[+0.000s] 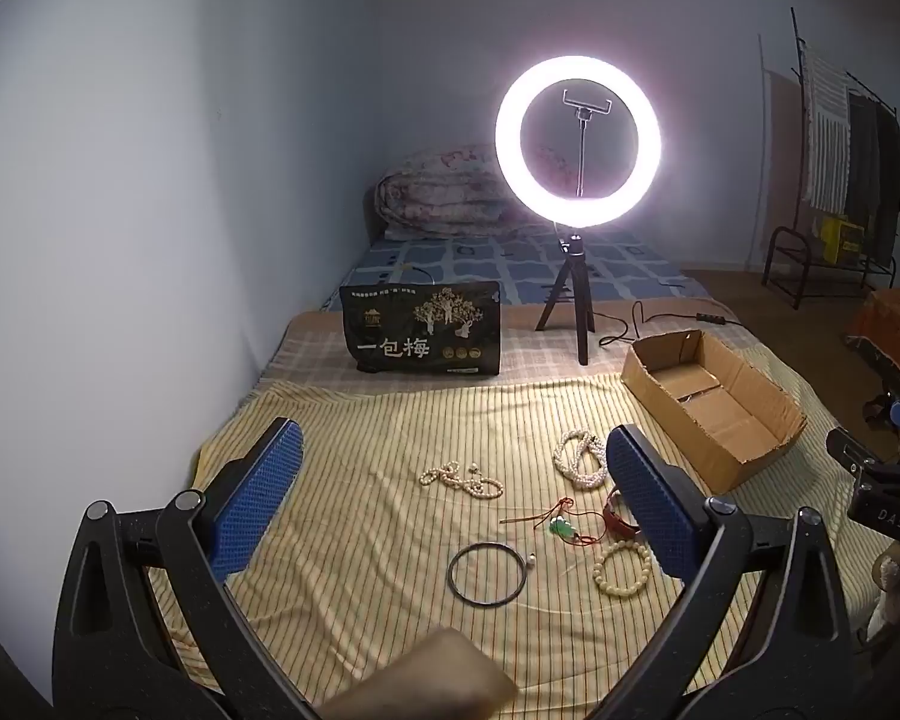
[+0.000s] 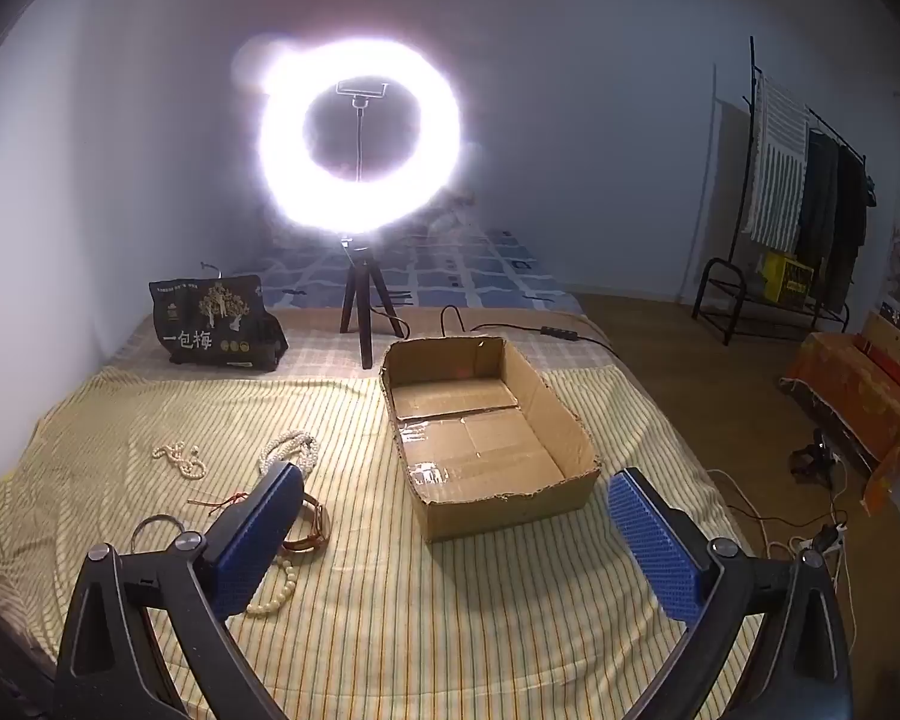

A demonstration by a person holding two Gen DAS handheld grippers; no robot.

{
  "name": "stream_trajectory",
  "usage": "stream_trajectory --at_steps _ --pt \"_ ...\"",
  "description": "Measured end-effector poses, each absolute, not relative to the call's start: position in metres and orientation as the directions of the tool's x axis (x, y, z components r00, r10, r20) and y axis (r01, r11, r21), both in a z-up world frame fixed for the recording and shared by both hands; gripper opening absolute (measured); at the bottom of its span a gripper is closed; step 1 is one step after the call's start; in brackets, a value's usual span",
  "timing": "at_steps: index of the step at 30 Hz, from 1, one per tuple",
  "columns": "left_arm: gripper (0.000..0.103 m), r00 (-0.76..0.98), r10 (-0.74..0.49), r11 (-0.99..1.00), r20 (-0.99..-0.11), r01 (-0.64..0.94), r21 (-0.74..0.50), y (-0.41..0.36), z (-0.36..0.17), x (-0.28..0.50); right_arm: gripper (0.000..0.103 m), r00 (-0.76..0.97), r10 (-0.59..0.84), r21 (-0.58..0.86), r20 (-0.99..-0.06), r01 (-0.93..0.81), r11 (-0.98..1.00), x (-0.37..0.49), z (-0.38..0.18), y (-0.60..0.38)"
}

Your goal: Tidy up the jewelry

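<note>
Left gripper [image 1: 453, 501] held above the striped bedsheet [image 1: 342, 528], tilted downward, jaws spread as wide as they go, nothing between the blue pads [image 1: 258, 498]. Right gripper [image 2: 456, 540] posed the same way beside it: angled down over the sheet, jaws fully apart, empty.

Jewelry scattered on the sheet ahead of the left gripper: a loose pearl strand [image 1: 459, 478] toward the left, a coiled pearl necklace [image 1: 579, 457] just inside the right-hand pad, a red cord with a green pendant [image 1: 561, 525] below it, a reddish-brown bangle [image 1: 618, 516] partly hidden behind that pad, a black ring hoop [image 1: 485, 572] nearest the camera, and a cream bead bracelet [image 1: 621, 568] just beside the hoop.

Open cardboard box [image 2: 486, 426] resting on the sheet to the right of the jewelry, framed between the right gripper's pads but farther off, with only tape showing on its floor.

Behind, on the bed: a lit ring light on a tripod [image 1: 577, 141] (glare heavy in the right wrist view) and a black printed bag [image 1: 421, 327] standing upright.
</note>
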State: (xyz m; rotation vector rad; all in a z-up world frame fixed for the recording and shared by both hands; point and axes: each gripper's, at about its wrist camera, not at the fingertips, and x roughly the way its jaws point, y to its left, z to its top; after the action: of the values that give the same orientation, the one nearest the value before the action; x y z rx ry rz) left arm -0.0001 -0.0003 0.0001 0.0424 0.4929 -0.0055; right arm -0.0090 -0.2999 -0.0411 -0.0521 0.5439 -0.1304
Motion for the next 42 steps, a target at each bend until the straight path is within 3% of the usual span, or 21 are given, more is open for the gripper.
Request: stream_trajectory --at_steps 42 --pt "0.103 0.887 -0.009 0.999 -0.461 0.030 0.038 -0.008 0.013 0.001 0.103 0.837 -0.121 -0.047 -0.534 0.114 0.992 -0.008 -0.039 -0.307"
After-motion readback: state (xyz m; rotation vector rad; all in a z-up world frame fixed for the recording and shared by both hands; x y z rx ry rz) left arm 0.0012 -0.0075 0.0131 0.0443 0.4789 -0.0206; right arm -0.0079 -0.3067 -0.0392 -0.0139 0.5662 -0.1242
